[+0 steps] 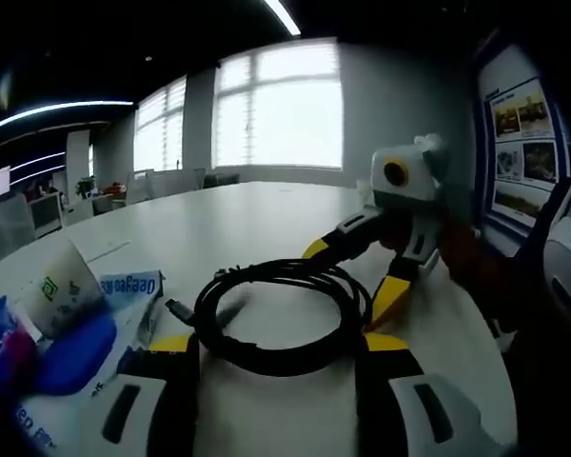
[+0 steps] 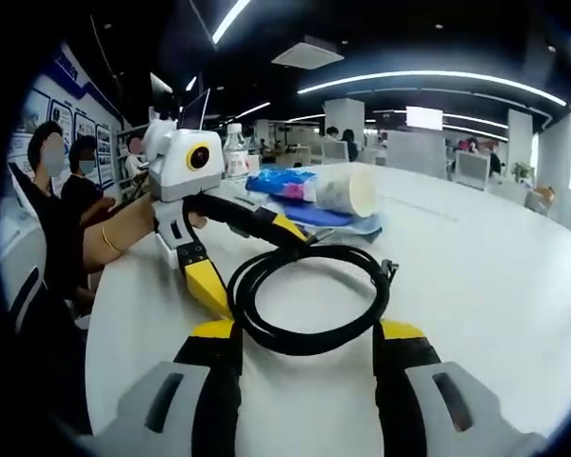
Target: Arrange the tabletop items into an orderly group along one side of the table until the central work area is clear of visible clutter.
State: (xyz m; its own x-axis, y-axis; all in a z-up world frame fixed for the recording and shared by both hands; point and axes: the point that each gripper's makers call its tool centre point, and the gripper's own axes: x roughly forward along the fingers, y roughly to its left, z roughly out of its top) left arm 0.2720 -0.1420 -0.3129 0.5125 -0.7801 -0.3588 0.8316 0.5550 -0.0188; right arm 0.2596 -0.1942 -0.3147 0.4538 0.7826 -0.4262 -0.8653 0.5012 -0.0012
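Both jaws spread wide around a coiled black cable (image 1: pixel 276 314) on the white counter (image 1: pixel 247 228): left gripper (image 1: pixel 278 345), right gripper (image 2: pixel 306 331); paper cup (image 1: pixel 62 290) tipped nearby

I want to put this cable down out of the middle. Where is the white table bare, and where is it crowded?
Bare: the white tabletop beyond the coiled black cable, toward the windows. In the right gripper view, also the stretch right of the coil. Crowded: the white paper cup and blue plastic packets beside the coil; both grippers, left gripper and right gripper, flank it.
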